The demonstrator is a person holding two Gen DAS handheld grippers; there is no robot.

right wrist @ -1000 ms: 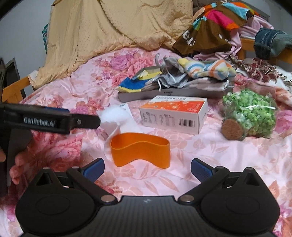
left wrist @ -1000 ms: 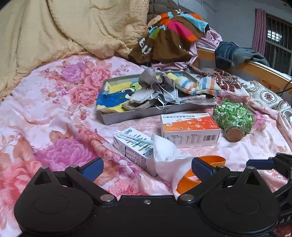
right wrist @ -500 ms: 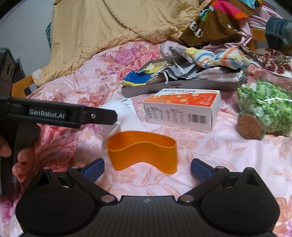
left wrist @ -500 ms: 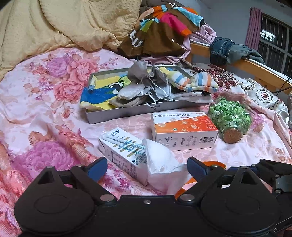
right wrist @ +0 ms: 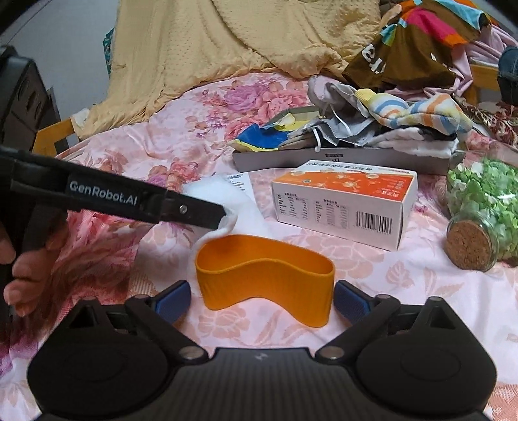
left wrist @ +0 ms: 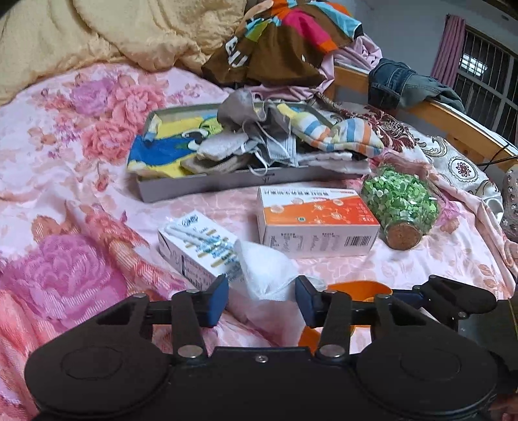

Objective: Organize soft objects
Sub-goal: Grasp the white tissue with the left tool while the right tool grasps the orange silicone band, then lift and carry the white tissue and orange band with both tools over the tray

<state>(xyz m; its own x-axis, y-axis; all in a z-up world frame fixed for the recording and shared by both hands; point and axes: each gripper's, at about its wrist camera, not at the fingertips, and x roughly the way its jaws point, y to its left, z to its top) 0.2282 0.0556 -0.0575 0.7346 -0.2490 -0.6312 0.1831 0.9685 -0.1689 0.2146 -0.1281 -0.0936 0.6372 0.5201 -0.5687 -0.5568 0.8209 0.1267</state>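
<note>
Your left tongs [left wrist: 261,296] were closing, the white cloth [left wrist: 265,272] between them just nearer than the orange box [left wrist: 315,220]. Your right tongs [right wrist: 262,298], also closing, straddled the orange band's [right wrist: 265,275] long axis. Beyond the box, the tray [left wrist: 226,184] held socks and masks.

A bed fills the view, spread with a pink floral sheet [left wrist: 81,181]; a yellow quilt [right wrist: 226,42] is bunched at its head. A wooden bed rail [left wrist: 453,119] edges the far side. Beyond it, a grey wall [left wrist: 404,29], a barred window [left wrist: 485,71] letting in daylight, and a mauve curtain [left wrist: 448,45]
</note>
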